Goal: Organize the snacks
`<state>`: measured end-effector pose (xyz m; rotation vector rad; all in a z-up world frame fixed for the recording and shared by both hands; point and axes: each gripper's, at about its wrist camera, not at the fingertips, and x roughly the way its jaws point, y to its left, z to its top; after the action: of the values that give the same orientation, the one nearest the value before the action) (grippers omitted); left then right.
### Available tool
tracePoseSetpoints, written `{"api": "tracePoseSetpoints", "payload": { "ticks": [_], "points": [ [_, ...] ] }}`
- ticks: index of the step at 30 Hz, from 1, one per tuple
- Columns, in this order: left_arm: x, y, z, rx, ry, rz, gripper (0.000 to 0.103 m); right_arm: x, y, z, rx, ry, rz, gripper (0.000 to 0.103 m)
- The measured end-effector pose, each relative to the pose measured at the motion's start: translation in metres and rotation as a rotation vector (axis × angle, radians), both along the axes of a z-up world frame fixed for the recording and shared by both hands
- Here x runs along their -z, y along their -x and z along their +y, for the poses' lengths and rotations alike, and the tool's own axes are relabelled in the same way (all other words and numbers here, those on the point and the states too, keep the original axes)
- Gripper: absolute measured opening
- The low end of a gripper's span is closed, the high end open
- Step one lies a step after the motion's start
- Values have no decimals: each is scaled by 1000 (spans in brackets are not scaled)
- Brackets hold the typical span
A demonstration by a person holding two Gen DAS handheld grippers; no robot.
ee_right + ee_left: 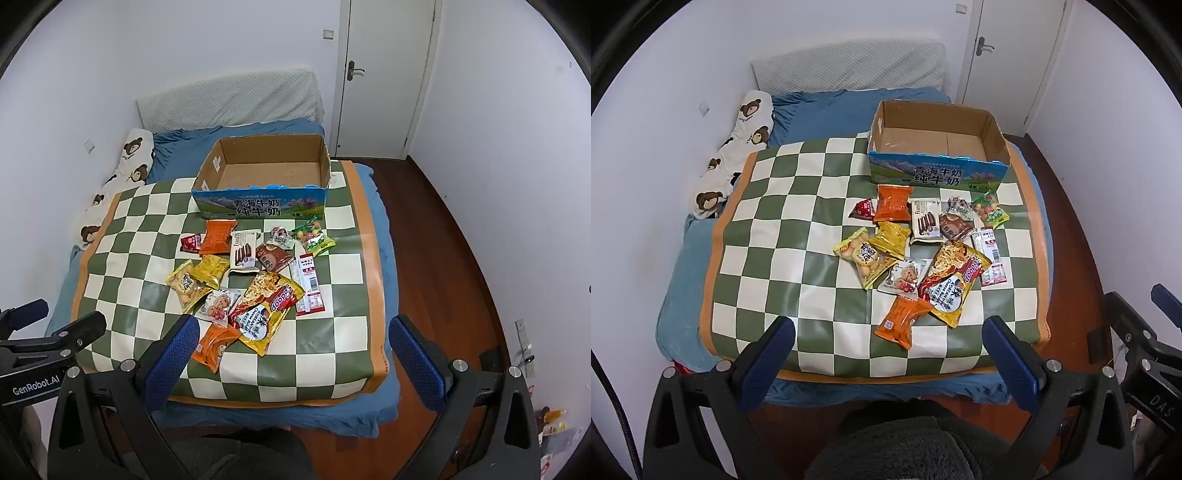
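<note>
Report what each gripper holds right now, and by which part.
Nothing is held. The left gripper and right gripper both stand open above the mat, clear of the snack packets, with nothing between their fingers.

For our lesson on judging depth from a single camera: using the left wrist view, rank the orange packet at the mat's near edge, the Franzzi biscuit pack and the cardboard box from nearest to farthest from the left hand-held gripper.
1. Orange packet: nearest, on the mat just ahead of the open left hand-held gripper.
2. Franzzi biscuit pack: mid-mat, among the snacks.
3. Cardboard box: farthest, at the mat's far edge.
</note>
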<state>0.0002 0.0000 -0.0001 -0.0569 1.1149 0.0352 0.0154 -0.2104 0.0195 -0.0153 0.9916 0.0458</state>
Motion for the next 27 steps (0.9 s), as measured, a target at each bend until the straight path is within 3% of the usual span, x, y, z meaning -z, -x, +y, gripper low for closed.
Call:
{"api": "tracePoseSetpoints", "payload": {
  "ticks": [27],
  "points": [
    [-6,-16,0,1,3,-13,103,-3,-5,0,12,6,-3,103]
  ]
}}
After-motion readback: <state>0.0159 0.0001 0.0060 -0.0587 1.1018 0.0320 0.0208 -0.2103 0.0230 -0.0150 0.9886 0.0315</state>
